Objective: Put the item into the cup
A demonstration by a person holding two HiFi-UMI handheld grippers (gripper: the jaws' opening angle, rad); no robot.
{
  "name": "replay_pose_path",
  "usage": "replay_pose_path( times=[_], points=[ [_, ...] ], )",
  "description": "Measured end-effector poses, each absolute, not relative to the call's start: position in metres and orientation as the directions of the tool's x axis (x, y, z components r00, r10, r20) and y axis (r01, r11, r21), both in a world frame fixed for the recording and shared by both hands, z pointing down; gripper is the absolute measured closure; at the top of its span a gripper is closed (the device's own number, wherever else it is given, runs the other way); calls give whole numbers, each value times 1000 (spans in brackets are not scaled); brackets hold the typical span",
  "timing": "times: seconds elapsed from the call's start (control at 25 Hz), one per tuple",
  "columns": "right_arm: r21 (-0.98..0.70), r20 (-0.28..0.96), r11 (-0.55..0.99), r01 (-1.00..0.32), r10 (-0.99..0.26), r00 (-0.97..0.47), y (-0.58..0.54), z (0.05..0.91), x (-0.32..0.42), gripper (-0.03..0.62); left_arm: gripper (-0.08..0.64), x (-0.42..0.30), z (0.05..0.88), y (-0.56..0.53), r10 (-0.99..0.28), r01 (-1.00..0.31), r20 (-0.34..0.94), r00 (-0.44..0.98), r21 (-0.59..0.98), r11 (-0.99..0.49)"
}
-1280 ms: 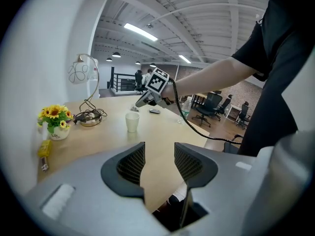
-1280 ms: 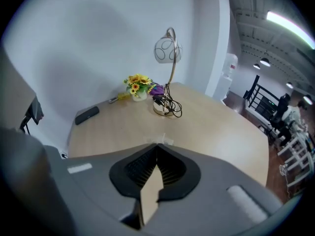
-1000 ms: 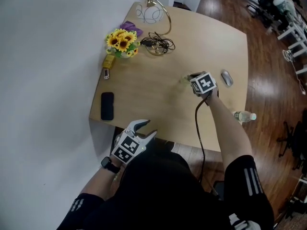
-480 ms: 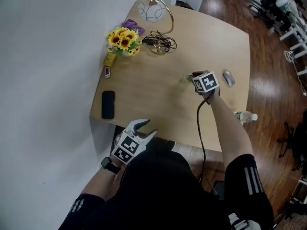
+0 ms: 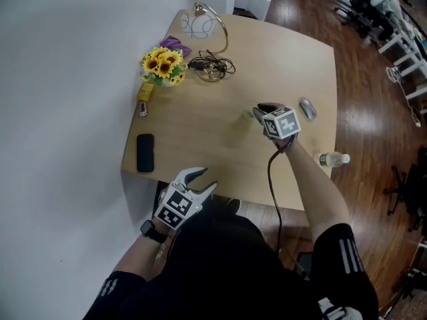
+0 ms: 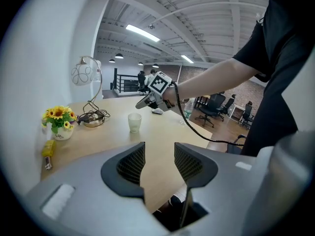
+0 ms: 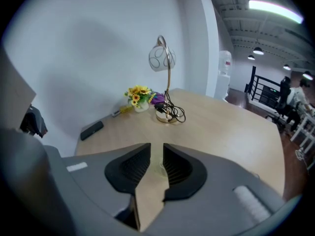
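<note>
Right gripper (image 5: 257,112), jaws just opening, nothing gripped, above half-hidden cup (image 6: 134,122) (bare desk (image 5: 200,139) toward 9 o'clock); left gripper (image 5: 203,180) parted, empty.

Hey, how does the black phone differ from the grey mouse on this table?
The phone is black, the mouse pale grey. The phone is a flat rectangle; the mouse is a rounded oval. The phone lies by the wall-side edge of the table; the mouse lies toward the opposite side. Both lie flat on it, untouched.
</note>
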State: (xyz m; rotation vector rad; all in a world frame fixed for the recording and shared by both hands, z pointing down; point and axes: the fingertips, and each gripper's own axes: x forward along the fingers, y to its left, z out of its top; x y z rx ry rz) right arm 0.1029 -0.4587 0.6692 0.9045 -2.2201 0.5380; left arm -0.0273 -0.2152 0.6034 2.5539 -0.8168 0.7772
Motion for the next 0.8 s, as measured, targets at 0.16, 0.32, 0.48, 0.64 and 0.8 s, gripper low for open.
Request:
replay_pose_path(
  times=[0.16,0.32,0.48,0.64,0.8],
  points=[
    [-146,575,720,-678,-496,-651,-428,601,85,500,379,-26,588,-223,-458,-624,564,687,135,-770],
    [-101,455,776,-622,-520,-723,-380,530,78,502,379,-24,565,-225,-492,-631,533,688,105,-769],
    [-155,330,797,-583,-515,-792,-327,479,83,502,379,-11,541,-214,-512,-622,502,697,68,-780],
    [-174,279,815,-553,-498,-821,-268,462,96,517,379,13,529,-195,-521,-618,477,708,59,-784],
    [-346,243,750,-563,-509,-826,-217,469,114,518,379,33,526,-165,-490,-586,481,728,63,-808]
  ],
)
